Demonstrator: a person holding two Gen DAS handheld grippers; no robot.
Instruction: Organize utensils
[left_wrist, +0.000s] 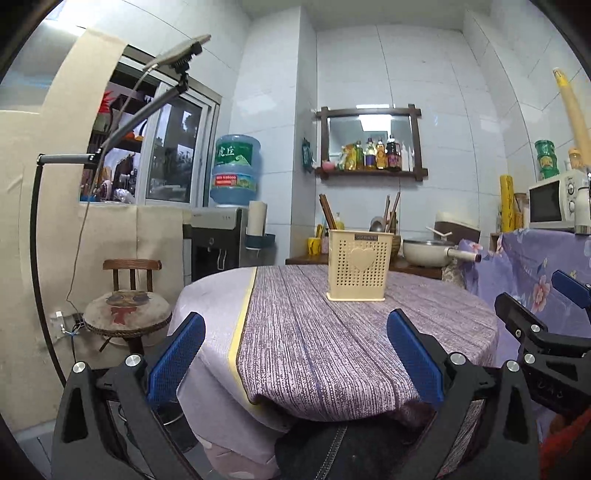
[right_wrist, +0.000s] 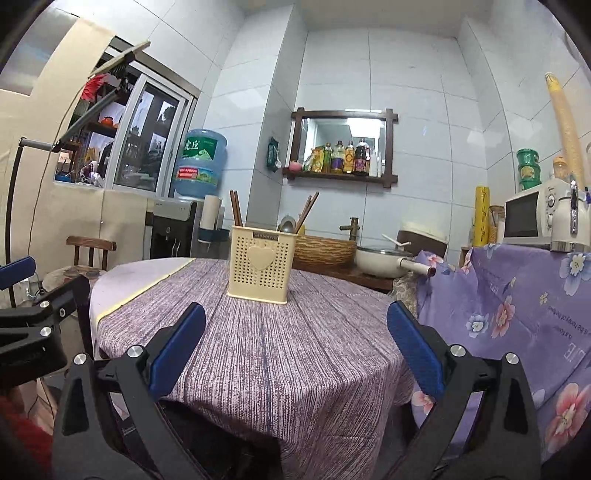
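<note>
Left gripper (left_wrist: 295, 350): blue pads spread wide, nothing between them, held low at the near edge of the round table (left_wrist: 424, 332), well short of the cream utensil caddy (left_wrist: 359, 264) that stands upright toward the table's far side. The caddy already holds chopsticks (right_wrist: 236, 208) at its left end, another pair (right_wrist: 308, 210) leaning right, and what looks like a ladle bowl beside them; no loose utensil lies on the striped cloth in either view. Judgement: the step in hand is finding or reaching for stock, so approach the caddy from above, close on one stick pair near mid-length, and lift straight up so the light caddy does not tip. Right gripper (right_wrist: 295, 350): fingers likewise parted and empty, same standoff. View differences: the left wrist camera shows the wooden stool (left_wrist: 127, 299) and the right gripper's fingers at its right margin; the right wrist camera alone shows the woven basin (right_wrist: 325, 251) and faucet behind the caddy.
</note>
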